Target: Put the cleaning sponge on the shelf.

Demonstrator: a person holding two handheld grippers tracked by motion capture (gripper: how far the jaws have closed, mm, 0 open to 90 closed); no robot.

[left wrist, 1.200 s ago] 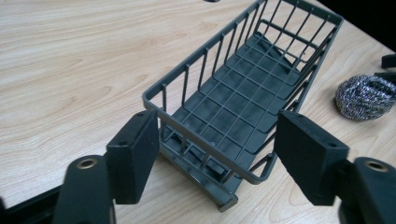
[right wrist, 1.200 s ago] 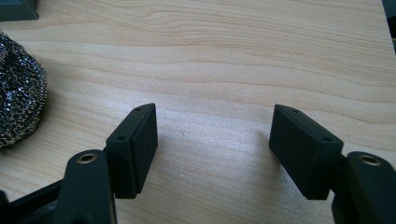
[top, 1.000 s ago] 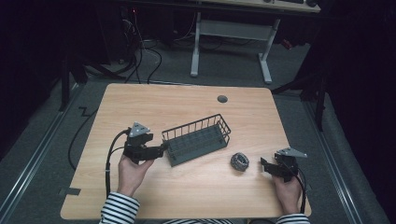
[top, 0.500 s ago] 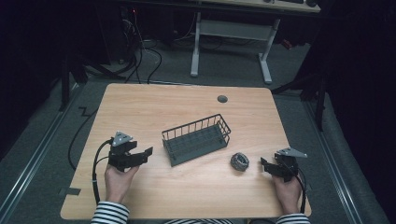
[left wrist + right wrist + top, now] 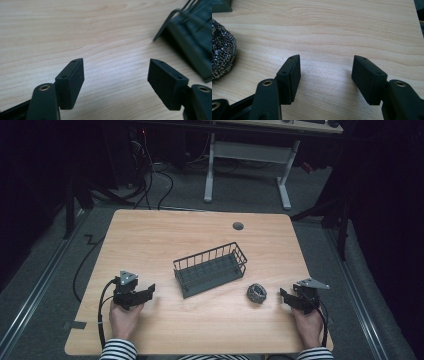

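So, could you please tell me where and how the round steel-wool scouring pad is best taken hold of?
Grip the round steel-wool scouring pad across its rounded middle, coming from its right side with the right hand-held gripper, which sits nearest and whose jaws have just been closing with nothing between them. The pad lies free on the wooden table, apart from the dark wire basket, and looks springy enough to squeeze.

A dim lab or workshop recording bay. A bare wooden table (image 5: 150,240) with a cable port (image 5: 238,226) stands on grey carpet (image 5: 45,285); loose cables (image 5: 155,180) trail across the floor toward dark equipment, and a second desk on a white steel frame (image 5: 247,155) stands behind.
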